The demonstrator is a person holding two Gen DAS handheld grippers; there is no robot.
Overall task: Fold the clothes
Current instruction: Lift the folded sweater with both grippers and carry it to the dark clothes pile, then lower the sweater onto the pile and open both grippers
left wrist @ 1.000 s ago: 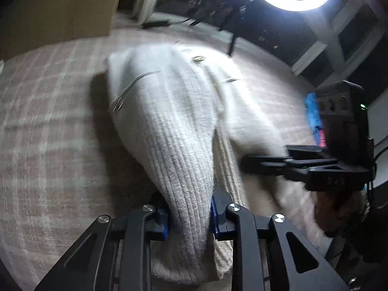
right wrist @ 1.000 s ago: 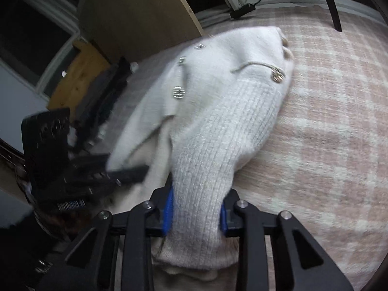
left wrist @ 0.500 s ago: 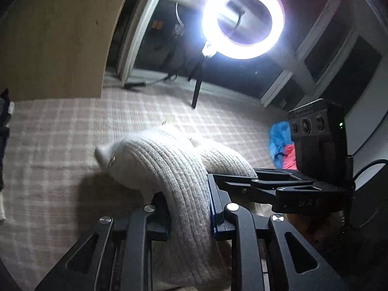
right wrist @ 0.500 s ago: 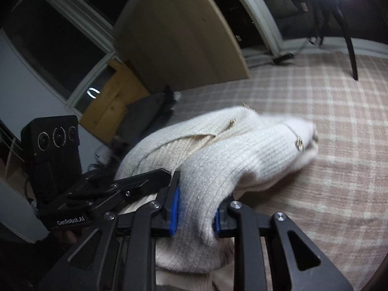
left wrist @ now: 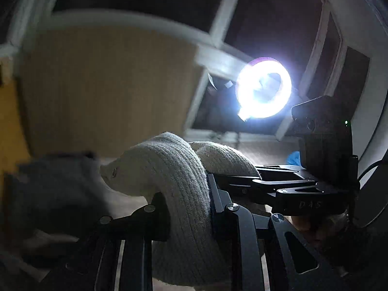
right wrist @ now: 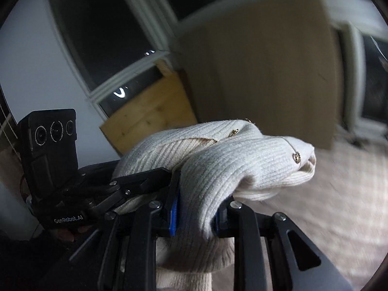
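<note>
Left tool [left wrist: 188, 203]: clamped on cream ribbed knit garment [left wrist: 169, 169], frame centre, bundle raised off plaid-covered surface [right wrist: 339, 194] for fold; dim pile lower left
Right tool [right wrist: 197, 211]: clamped on same garment; surface bare lower right, wooden board [right wrist: 262, 72] beyond

Left tongs [left wrist: 188, 208] clamped on sweater [left wrist: 179, 181], fabric arching up and forward between fingers. Right tongs [left wrist: 211, 177] just right of left tongs, nearly touching, gripping second bunch of same sweater. Ring light [left wrist: 263, 94] above and behind sweater, to right. Wooden board [left wrist: 104, 92] behind sweater, upper left. In right wrist view, sweater [right wrist: 232, 167] drapes forward over right tongs [right wrist: 197, 212]; left tongs [right wrist: 145, 181] beside it on left; bed cover [right wrist: 339, 194] below right; board [right wrist: 262, 72] behind.
</note>
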